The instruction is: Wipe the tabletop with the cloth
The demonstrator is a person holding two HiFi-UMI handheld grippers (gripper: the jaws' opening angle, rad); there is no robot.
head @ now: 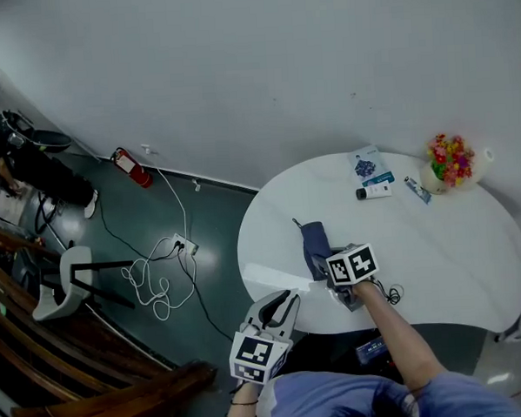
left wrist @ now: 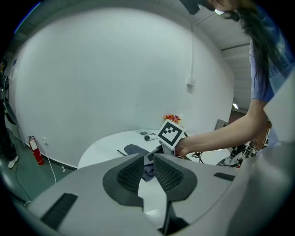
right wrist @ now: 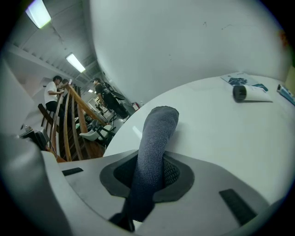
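Grey-blue cloth point(right wrist: 154, 147) is pinched in the right tool point(right wrist: 150, 177), and its free end lies on the white counter point(head: 437, 255) near the front edge. The left tool point(left wrist: 147, 171) hangs at that edge with its jaws slightly apart and empty. A hard drag may pull the cloth loose. A wide sweep could knock the tube point(head: 375, 191), leaflet point(head: 366, 165) and flower pot point(head: 450, 163) on the far side.

Cloth point(head: 315, 244) lies on the worktop point(head: 438, 264) toward its lower-left edge, with its near end between the right tongs point(head: 326, 268). Left tongs point(head: 285, 300) are lower left of that, right at the rim. Upper right of the frame: booklet point(head: 367, 164), tube point(head: 375, 191) just below it, flower pot point(head: 450, 163) further right. Fire extinguisher point(head: 132, 168) and power strip point(head: 184, 245) are on the floor, left of the worktop.
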